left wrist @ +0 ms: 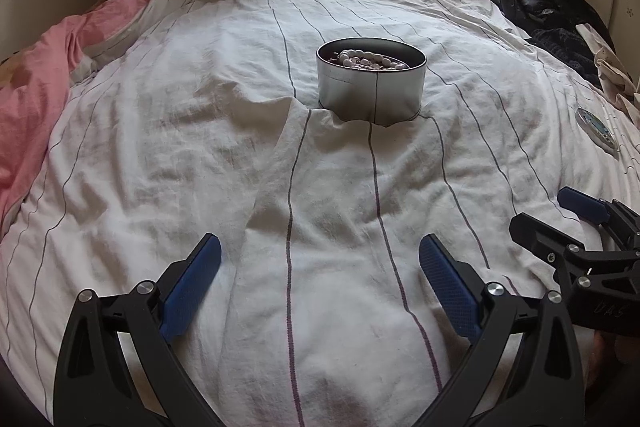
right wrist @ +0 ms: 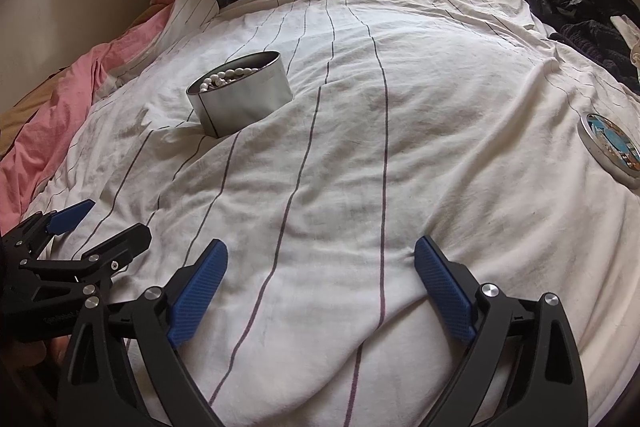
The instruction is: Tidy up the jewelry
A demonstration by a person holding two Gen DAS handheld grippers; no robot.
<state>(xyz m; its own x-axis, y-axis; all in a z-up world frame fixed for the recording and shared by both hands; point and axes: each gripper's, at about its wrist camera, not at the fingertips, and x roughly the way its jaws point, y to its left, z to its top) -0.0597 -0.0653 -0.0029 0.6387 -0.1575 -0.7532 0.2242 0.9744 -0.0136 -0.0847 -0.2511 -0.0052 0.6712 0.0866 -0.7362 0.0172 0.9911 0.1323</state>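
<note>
Round metal tin (left wrist: 370, 95), lidless, standing on a bed (left wrist: 200, 147) covered by a white sheet with thin dark stripes. The tin is plain grey, with a straight wall bearing a vertical seam line and a dark interior. Its open mouth faces upward, so the cylinder axis is close to vertical; in the right wrist view the tin (right wrist: 244, 99) appears tilted, its base sunk into a fold of the sheet. Inside lies a strand of pale, pearl-like beads (left wrist: 362, 60), heaped near the rim and running roughly across the mouth; a darker item beside it cannot be identified. A round lid (right wrist: 612, 151) with a blue printed picture lies flat on the sheet, well apart from the tin, toward the right edge of the bed. Left claw (left wrist: 320, 263) and right claw (right wrist: 320, 263) both stand with jaws wide apart and nothing between the blue pads, low over the near part of the bed, side by side and well short of the tin.
</note>
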